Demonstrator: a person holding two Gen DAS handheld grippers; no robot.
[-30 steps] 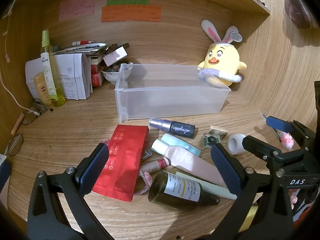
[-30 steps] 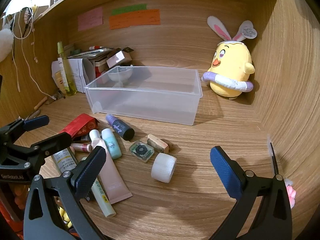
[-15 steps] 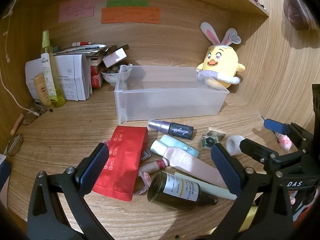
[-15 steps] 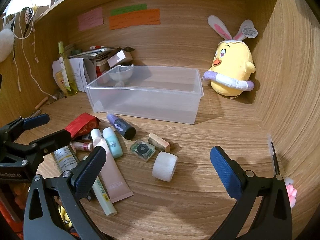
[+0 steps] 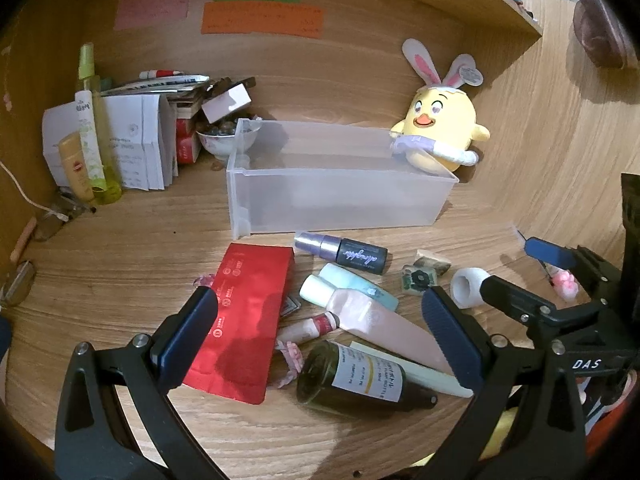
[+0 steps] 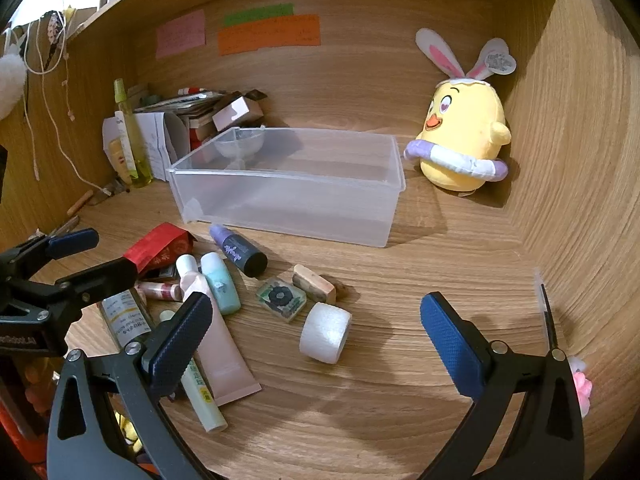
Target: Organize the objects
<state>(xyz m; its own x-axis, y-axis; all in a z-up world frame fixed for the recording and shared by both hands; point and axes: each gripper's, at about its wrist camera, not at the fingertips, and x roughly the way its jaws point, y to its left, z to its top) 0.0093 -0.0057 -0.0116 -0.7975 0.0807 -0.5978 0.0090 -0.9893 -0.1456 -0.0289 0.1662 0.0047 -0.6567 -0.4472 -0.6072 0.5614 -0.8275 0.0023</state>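
An empty clear plastic bin [image 5: 336,196] [image 6: 288,196] stands on the wooden desk. In front of it lie a red pouch [image 5: 244,320], a dark purple-capped bottle [image 5: 344,254] [image 6: 240,250], a pink tube [image 5: 380,326] [image 6: 220,340], a teal bottle [image 6: 220,282], a dark green glass bottle [image 5: 360,380], a white foam roll [image 6: 325,337] [image 5: 466,288], a small square item [image 6: 281,299] and a wooden block [image 6: 314,283]. My left gripper [image 5: 316,334] is open above the pouch and bottles. My right gripper [image 6: 316,330] is open around the foam roll's area, above it.
A yellow bunny-eared plush [image 5: 438,136] [image 6: 464,148] sits at the back right. Papers, boxes, a bowl [image 5: 226,140] and a tall yellow spray bottle [image 5: 96,128] crowd the back left. Wooden walls close the back and right. A pink item [image 6: 582,386] lies by the right wall.
Both views have drawn back slightly from the desk; the objects sit a little farther away. Nothing was grasped or moved.
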